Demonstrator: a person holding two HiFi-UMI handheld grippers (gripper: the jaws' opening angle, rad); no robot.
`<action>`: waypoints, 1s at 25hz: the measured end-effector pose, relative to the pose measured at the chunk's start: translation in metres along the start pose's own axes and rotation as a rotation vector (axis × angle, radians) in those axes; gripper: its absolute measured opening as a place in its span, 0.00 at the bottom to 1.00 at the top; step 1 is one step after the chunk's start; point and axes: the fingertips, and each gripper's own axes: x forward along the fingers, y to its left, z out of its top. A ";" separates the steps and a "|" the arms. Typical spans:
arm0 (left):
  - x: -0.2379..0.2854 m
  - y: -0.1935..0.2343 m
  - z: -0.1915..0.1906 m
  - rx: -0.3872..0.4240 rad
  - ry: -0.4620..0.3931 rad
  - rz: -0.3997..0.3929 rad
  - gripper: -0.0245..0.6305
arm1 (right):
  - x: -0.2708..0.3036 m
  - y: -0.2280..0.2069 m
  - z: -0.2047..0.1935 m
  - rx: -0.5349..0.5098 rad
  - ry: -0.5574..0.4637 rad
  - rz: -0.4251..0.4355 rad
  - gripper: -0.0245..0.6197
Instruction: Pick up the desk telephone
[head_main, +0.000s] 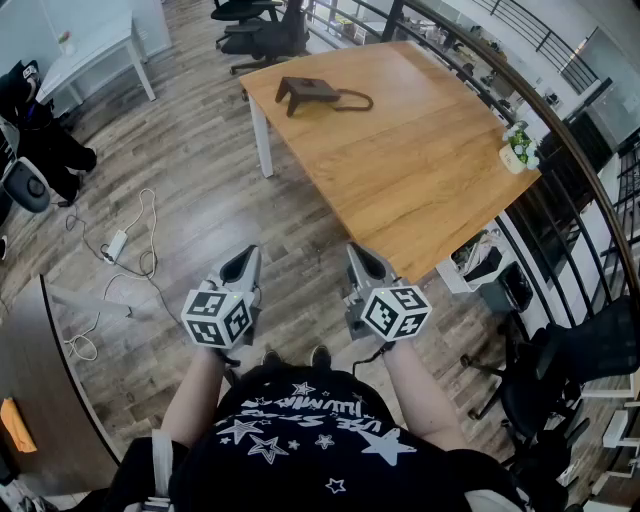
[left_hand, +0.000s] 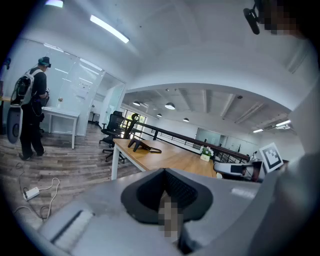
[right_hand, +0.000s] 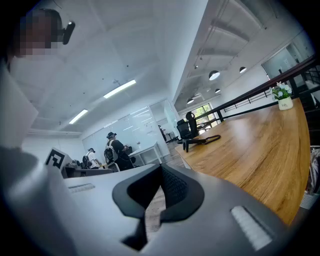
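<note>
The desk telephone (head_main: 308, 92) is a dark set with a looped cord, lying at the far end of the wooden table (head_main: 420, 180). It shows small in the left gripper view (left_hand: 141, 145) and in the right gripper view (right_hand: 199, 140). My left gripper (head_main: 243, 262) and right gripper (head_main: 362, 258) hang side by side over the wooden floor, close to my body, short of the table's near corner and far from the phone. Both are shut with nothing held: the left gripper's (left_hand: 164, 172) tips meet, and so do the right gripper's (right_hand: 161, 167).
A small potted plant (head_main: 519, 147) stands at the table's right edge, by a dark railing (head_main: 560, 130). Office chairs (head_main: 262, 35) sit beyond the table, and a white table (head_main: 95, 45) at far left. A power strip with cables (head_main: 115, 243) lies on the floor. A person (left_hand: 31, 107) stands far left.
</note>
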 end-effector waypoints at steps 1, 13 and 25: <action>-0.001 0.000 0.000 0.002 0.000 0.004 0.04 | -0.001 0.001 0.000 -0.003 0.001 0.001 0.04; -0.024 0.019 -0.015 -0.021 0.029 0.001 0.04 | 0.002 0.034 -0.020 -0.042 0.033 0.008 0.04; -0.063 0.076 -0.033 -0.057 0.078 0.003 0.04 | 0.041 0.068 -0.045 -0.019 0.027 -0.040 0.04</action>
